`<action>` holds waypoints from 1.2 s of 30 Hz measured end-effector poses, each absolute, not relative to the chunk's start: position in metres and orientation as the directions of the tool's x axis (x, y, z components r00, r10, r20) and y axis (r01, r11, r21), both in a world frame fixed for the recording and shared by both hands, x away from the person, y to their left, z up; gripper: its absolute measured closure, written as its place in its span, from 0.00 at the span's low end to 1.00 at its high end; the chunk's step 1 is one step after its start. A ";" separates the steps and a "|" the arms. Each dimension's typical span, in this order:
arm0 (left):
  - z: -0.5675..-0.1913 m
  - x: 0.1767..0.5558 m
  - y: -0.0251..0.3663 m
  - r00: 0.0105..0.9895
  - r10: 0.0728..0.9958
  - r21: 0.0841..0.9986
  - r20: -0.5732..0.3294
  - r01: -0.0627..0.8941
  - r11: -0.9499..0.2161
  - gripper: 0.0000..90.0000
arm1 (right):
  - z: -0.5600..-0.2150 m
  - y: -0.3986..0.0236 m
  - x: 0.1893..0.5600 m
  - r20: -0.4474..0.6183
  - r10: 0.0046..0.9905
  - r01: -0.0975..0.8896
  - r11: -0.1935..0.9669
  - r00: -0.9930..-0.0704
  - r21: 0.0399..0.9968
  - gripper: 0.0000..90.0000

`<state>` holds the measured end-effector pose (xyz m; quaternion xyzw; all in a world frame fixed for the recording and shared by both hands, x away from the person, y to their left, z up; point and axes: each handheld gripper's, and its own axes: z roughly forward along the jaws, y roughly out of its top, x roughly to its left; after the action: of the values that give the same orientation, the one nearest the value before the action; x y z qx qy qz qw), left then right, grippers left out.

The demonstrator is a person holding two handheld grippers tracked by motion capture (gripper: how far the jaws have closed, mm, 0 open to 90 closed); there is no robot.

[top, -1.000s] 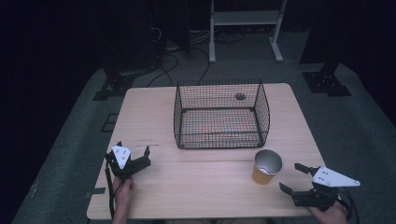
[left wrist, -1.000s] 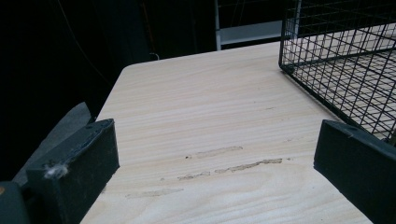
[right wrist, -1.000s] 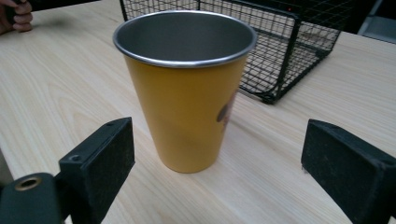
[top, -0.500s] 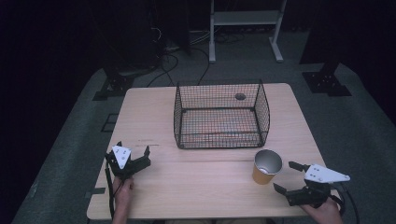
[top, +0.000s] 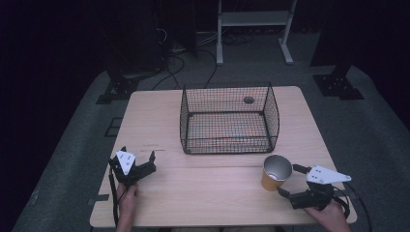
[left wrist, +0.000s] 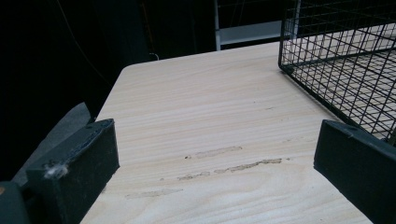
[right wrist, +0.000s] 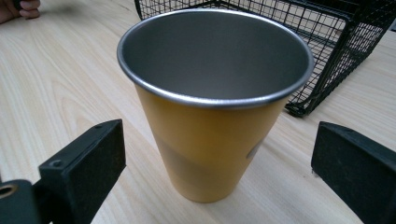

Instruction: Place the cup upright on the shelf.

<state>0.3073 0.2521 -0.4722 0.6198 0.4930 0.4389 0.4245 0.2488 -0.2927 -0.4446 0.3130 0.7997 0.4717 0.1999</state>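
Upright yellow cup (right wrist: 210, 135) (steel-lined, empty) between wide-open right claw (right wrist: 224, 186); left claw (left wrist: 219, 182) spread, empty.

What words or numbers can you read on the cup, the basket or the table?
None can be read.
Cup: a dark mark low on its side, too blurred to read.
Table: a faint line of marks by the basket, too small to read.

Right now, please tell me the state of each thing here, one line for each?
Cup: upright on the table, empty, between the open jaws, not gripped.
Basket: upright, open top; contents hard to tell.
Right gripper: open, at the cup.
Left gripper: open, holds nothing, over bare table.
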 end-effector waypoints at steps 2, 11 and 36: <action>-0.472 0.307 0.252 0.129 0.983 0.959 0.127 0.239 -0.155 0.00 | -0.444 -0.290 0.250 -0.028 0.687 0.309 0.362 -0.726 0.879 0.03; -0.472 0.307 0.252 0.130 0.983 0.959 0.127 0.239 -0.155 0.00 | -0.440 -0.280 0.259 -0.034 0.675 0.296 0.367 -0.737 0.882 0.02; -0.472 0.307 0.252 0.129 0.984 0.959 0.125 0.238 -0.153 0.00 | -0.435 -0.271 0.270 -0.013 0.651 0.295 0.362 -0.759 0.884 0.13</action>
<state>0.3074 0.2523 -0.4722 0.6197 0.4929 0.4387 0.4249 0.2699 -0.2705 -0.4354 0.2942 0.8042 0.4823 0.1847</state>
